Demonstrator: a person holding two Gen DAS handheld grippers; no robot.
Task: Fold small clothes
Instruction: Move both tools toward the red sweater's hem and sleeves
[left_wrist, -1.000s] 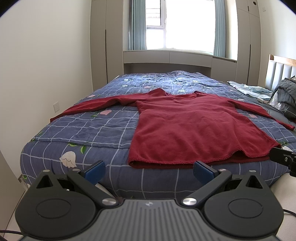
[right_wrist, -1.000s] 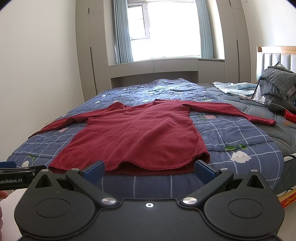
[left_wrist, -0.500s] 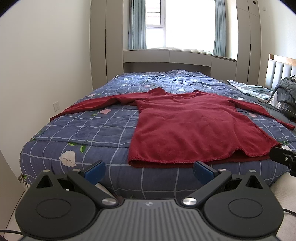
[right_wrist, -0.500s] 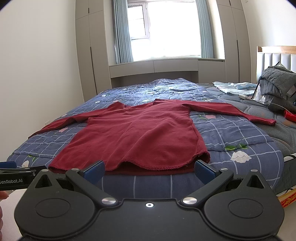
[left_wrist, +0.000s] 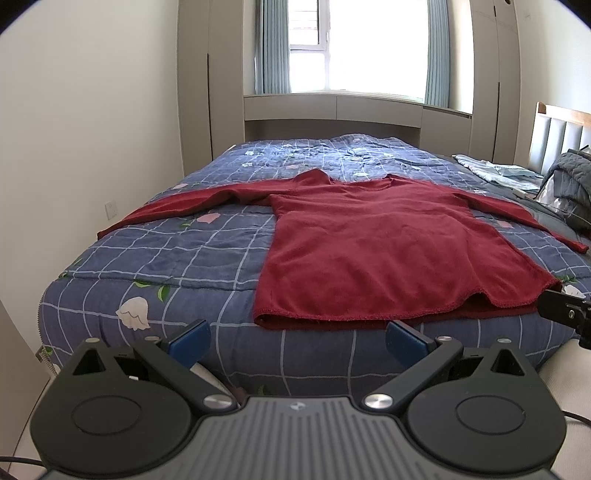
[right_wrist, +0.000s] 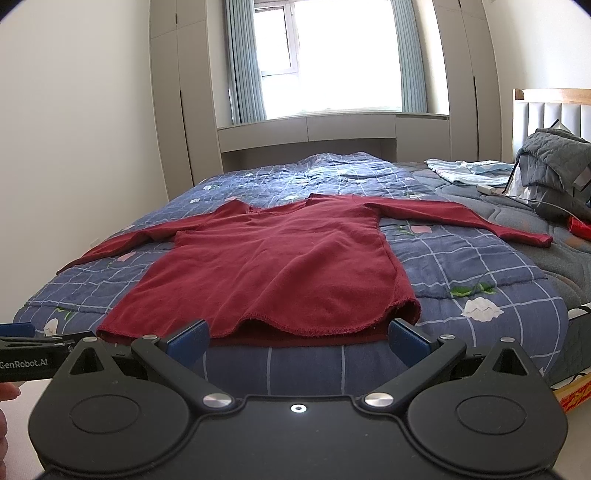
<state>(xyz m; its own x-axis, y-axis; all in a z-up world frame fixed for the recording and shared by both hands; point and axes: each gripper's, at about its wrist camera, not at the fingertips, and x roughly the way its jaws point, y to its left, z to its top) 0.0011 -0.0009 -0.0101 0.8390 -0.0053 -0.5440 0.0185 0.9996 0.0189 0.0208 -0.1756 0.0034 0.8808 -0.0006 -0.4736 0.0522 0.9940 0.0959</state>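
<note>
A dark red long-sleeved top (left_wrist: 384, 251) (right_wrist: 273, 273) lies flat on the bed, sleeves spread to both sides, hem toward me at the bed's near edge. My left gripper (left_wrist: 297, 338) stands open just short of the hem's left part, nothing between its blue pads. My right gripper (right_wrist: 298, 339) is open too, level with the hem's right part and apart from it. Each gripper shows at the edge of the other's view: the right one (left_wrist: 565, 317), the left one (right_wrist: 33, 354).
The bed carries a blue checked quilt (left_wrist: 192, 254) with flower prints. A grey bedding pile (right_wrist: 554, 166), pale folded cloth (right_wrist: 469, 171) and a cable lie at the right by the headboard (right_wrist: 554, 107). Wall at left, wardrobes and window behind.
Both views have barely shifted; the grippers stay open and the top lies unmoved.
</note>
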